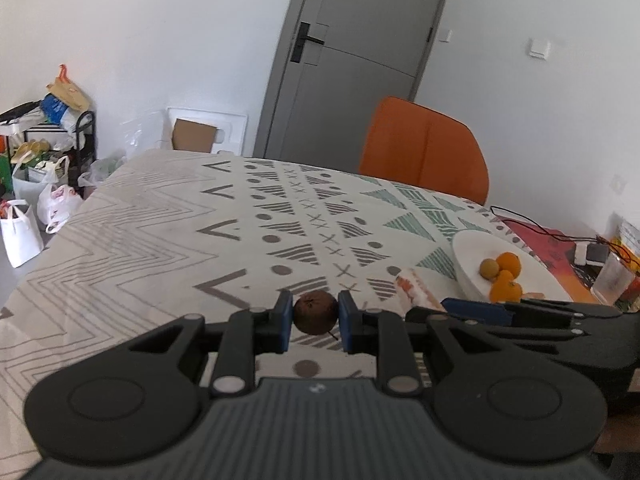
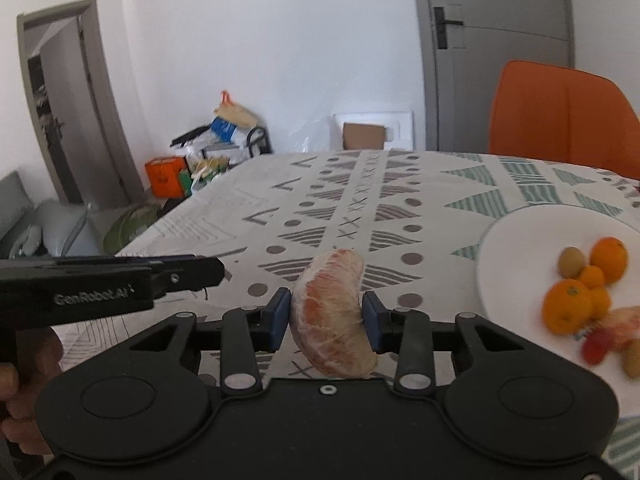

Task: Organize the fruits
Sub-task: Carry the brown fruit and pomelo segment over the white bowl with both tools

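My left gripper (image 1: 315, 316) is clamped narrow on a small dark brown round fruit (image 1: 315, 313), its blue pads pressed to both sides and a thin stem poking out below, held above the patterned tablecloth (image 1: 160, 216). My right gripper (image 2: 326, 316) is closed on a peeled pomelo segment (image 2: 331, 314), pink flesh under pale membrane, which stands tall between the pads and is lifted clear of the cloth. To the right of both sits the white plate (image 2: 516, 248), carrying several oranges (image 2: 567, 306), a small tan-green round fruit (image 2: 571, 261) and, at its blurred near edge, some red and pink pieces I cannot identify. An orange chair (image 1: 424, 152) stands at the table's far side, before a grey door (image 1: 352, 60).
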Demonstrator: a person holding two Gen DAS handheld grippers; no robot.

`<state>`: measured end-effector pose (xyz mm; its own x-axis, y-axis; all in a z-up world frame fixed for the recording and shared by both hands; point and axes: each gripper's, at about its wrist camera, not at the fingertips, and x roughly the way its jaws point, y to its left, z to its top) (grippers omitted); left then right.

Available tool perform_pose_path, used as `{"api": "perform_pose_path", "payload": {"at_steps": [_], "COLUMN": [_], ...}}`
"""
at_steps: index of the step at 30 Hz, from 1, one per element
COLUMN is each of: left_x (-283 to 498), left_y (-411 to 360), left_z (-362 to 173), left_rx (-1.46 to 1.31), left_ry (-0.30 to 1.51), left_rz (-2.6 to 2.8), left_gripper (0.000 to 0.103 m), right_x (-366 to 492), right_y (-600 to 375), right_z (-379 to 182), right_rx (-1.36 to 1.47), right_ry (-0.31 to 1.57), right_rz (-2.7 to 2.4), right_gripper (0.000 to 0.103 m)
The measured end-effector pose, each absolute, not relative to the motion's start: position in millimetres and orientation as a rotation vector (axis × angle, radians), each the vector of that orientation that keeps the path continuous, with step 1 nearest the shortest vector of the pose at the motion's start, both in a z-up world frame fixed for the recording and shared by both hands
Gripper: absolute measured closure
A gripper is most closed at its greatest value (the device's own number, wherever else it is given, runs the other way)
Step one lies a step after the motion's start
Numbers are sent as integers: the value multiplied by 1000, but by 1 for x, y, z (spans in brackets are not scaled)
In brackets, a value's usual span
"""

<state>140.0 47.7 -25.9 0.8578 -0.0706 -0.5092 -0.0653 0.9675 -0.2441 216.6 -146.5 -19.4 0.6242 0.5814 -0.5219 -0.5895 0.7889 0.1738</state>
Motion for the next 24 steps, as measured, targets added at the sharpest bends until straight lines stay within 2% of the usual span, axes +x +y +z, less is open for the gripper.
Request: {"api": "perform_pose_path", "payload": {"at_steps": [24], "left_x": [157], "left_y": [-18], "left_z": [-16], "left_rx": [-181], "left_ry": [539], "left_rz": [-126], "left_gripper": [81], "right_x": [203], "right_y": [-214], "right_z": [-6], "right_rx": [76], "right_ry": [509], "right_rz": [555], "right_gripper": [66]}}
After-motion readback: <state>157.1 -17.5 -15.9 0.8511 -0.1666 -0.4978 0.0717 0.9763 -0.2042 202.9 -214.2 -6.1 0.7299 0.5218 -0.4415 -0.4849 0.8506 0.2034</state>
